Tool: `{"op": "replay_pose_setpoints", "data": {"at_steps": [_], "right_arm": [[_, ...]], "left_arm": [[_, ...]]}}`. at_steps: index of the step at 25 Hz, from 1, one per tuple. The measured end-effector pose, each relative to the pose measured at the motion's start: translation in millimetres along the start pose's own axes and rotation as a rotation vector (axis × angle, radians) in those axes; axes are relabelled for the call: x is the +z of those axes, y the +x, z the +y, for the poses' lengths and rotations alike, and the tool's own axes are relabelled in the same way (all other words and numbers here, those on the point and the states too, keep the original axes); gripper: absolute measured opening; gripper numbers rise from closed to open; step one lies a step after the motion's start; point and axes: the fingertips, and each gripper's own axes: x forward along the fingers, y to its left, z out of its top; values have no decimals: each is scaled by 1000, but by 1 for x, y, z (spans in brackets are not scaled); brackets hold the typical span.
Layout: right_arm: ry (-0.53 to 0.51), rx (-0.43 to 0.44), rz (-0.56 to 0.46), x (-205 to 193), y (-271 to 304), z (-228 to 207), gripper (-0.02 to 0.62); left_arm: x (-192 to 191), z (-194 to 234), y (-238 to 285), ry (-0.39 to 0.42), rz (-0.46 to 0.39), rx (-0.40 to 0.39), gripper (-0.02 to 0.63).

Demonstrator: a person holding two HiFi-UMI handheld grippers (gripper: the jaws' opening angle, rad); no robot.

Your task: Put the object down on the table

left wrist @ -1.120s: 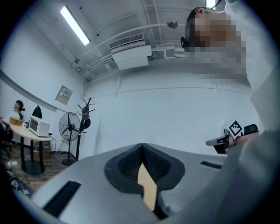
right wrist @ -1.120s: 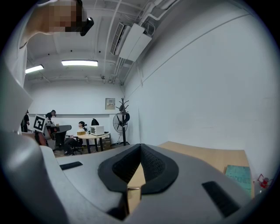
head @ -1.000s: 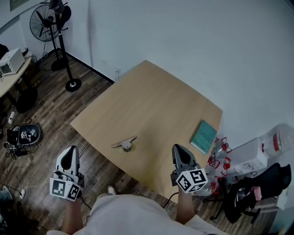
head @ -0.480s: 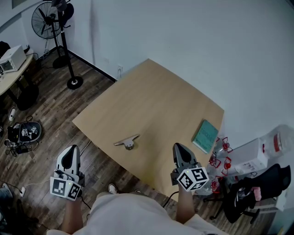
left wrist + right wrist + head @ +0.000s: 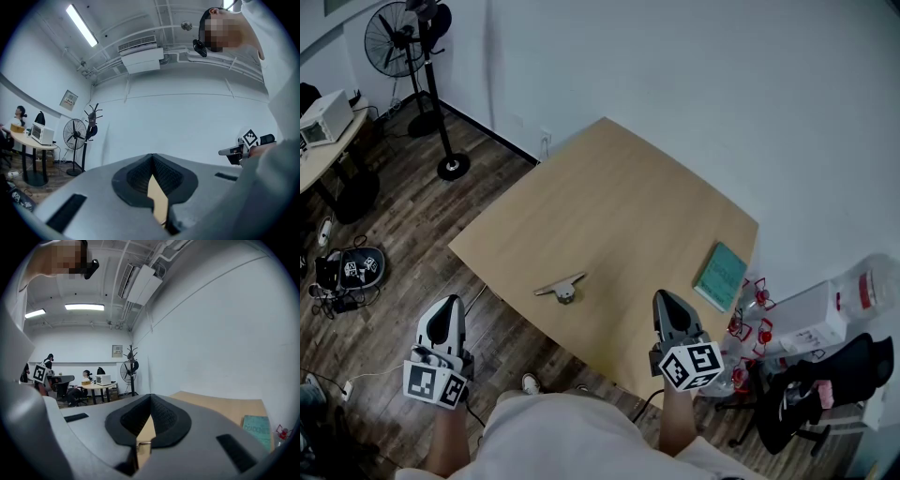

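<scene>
Ahead of my tongs and between them, the metal object [image 5: 561, 289] lies on the table [image 5: 619, 206] — done, I judge; left tongs [image 5: 444, 307] and right tongs [image 5: 665, 300] sit pressed together, empty.

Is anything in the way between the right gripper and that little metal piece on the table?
Nothing visible. Only bare table lies between the right gripper and the metal piece; the teal book sits off to the right.

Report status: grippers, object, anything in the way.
Jaws shut, empty: left gripper, right gripper. The metal object lies on the table, untouched. A teal book at the table's right edge, well apart.
</scene>
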Motion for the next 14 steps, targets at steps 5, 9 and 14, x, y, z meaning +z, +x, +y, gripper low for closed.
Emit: {"op": "replay_pose_setpoints", "data": {"at_steps": [5, 9, 14], "right_arm": [[-3, -5, -11, 4, -2, 0, -3], [-3, -6, -12, 5, -1, -2, -3], [-4, -5, -14, 4, -1, -9, -3]], "left_arm": [[3, -2, 0, 3, -9, -6, 6], [3, -3, 4, 5, -9, -9, 6], [2, -8, 9, 3, -9, -10, 6]]}}
